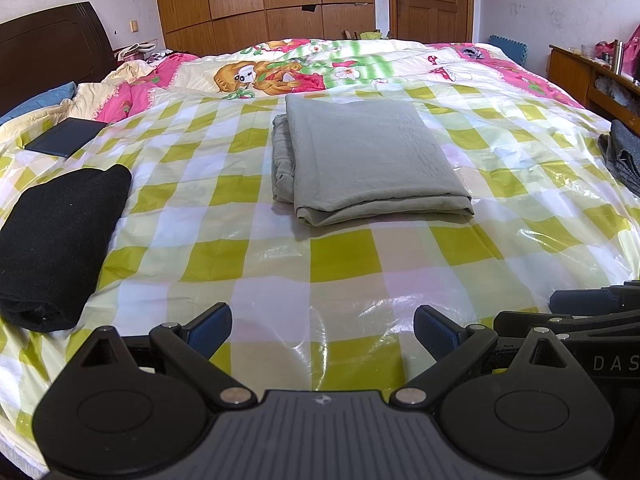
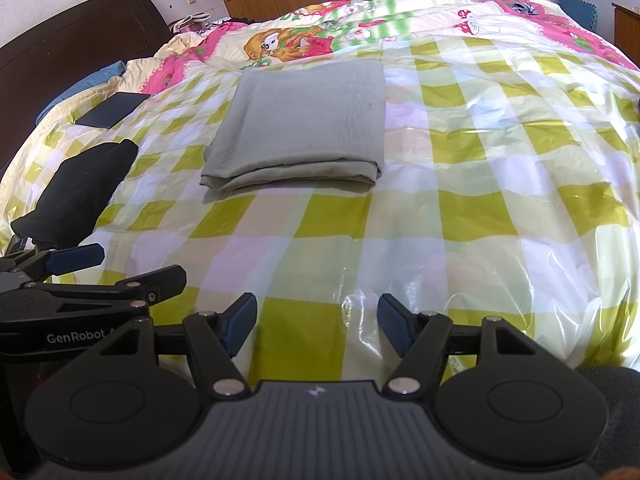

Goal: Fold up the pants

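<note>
The grey-green pants (image 1: 368,160) lie folded into a neat rectangle at centre frame on the checked plastic sheet (image 1: 344,272) over the bed; the left gripper (image 1: 322,330) and right gripper (image 2: 318,326) hover spread and empty below; folding looks finished, so next probably comes the dark grey garment (image 1: 624,156) at right edge.

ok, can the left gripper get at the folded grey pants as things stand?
Probably yes. The left gripper is open and empty, and only bare checkered sheet lies between it and the grey pants. The black garment sits off to the side, out of the way.
</note>
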Demonstrator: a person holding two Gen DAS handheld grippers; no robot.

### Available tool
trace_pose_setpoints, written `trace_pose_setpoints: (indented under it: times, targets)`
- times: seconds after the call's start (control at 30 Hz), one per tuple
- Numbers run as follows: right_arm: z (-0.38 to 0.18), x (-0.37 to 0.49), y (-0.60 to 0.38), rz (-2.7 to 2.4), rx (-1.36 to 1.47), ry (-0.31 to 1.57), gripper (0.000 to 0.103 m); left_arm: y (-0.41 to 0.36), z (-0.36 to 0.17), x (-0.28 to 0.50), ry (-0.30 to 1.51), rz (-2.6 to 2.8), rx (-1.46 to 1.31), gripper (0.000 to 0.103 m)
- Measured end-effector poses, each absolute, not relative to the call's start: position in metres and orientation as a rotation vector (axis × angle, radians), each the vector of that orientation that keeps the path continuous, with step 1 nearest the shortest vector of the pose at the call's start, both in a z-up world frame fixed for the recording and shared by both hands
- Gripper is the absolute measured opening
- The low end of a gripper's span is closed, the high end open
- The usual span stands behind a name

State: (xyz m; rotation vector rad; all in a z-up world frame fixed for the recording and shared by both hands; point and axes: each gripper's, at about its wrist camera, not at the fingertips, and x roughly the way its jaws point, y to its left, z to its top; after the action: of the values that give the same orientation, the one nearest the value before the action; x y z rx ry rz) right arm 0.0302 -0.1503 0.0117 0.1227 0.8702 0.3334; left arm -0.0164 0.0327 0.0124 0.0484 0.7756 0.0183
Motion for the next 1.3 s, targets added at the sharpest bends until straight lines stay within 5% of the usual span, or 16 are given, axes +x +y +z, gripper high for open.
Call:
trace_pose_setpoints:
  times: [1.3]
  targets:
    - [0.0119, 0.0283, -0.1475, 0.332, 0.115, 0.872, 0.069, 0.0322, 0.0127, -0.0169, 0.777, 0.02, 0.049, 0.103]
